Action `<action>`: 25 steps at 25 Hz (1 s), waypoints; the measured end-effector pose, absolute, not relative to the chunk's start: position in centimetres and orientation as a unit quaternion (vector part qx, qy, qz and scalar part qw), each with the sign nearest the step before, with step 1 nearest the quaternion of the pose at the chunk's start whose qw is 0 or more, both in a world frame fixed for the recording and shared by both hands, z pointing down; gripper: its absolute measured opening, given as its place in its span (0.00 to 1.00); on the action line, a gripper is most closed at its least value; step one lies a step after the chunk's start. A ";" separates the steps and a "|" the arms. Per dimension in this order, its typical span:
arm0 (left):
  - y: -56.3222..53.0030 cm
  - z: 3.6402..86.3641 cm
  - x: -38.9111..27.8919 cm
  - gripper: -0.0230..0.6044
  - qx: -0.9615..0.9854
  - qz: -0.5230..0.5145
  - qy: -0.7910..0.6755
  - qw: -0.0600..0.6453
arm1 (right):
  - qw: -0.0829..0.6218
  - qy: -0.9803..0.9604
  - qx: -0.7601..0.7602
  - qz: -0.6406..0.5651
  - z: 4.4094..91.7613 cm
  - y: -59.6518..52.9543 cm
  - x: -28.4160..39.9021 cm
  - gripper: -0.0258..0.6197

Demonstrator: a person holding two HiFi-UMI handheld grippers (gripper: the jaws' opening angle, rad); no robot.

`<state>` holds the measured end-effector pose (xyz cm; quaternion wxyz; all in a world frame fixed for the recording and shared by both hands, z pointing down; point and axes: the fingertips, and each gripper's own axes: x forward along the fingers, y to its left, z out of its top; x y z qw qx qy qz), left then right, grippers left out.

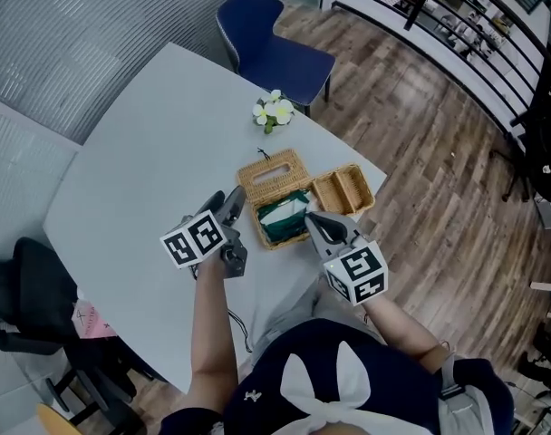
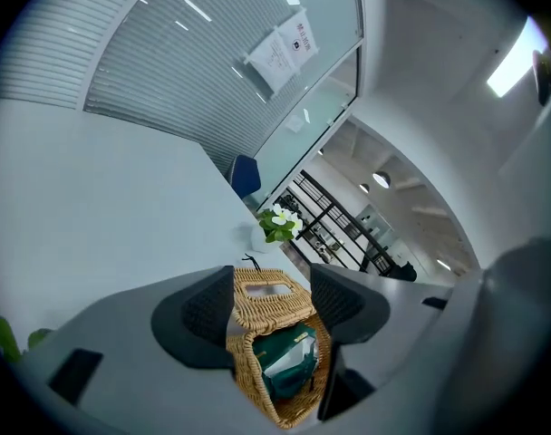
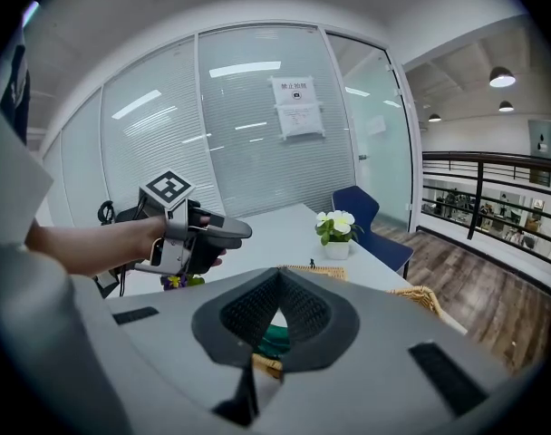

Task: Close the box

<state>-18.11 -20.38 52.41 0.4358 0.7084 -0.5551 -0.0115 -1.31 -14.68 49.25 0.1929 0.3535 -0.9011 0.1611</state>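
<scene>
A person seen from above holds two grippers over an open wicker box on a pale grey table. The box's slotted lid is folded back on its far side, and a green packet lies inside. The left gripper hovers just beside the box's left wall, its jaws standing well apart and empty – in the left gripper view the lid and packet show beyond the gap. The right gripper is at the box's right edge, above the packet, its jaws pressed together at the tips with nothing between them. A second, smaller wicker tray touches the box's right side. Beyond the lid stands a small pot of white flowers, and past that a blue chair.
</scene>
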 end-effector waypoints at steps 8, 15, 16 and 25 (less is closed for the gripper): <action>-22.9 56.7 -19.0 0.44 0.678 -0.039 -0.547 0.490 | 0.201 -0.892 0.368 0.172 50.0 -14.5 -1.0 0.05; -24.6 59.5 -19.2 0.44 0.662 -0.051 -0.543 0.514 | 0.216 -0.886 0.369 0.182 51.5 -14.4 -0.9 0.05; -24.7 60.0 -19.2 0.44 0.660 -0.050 -0.544 0.515 | 0.216 -0.885 0.369 0.183 51.6 -14.5 -1.0 0.05; -25.8 62.9 -19.6 0.44 0.633 -0.075 -0.534 0.555 | 0.222 -0.889 0.355 0.186 52.1 -14.6 -2.0 0.05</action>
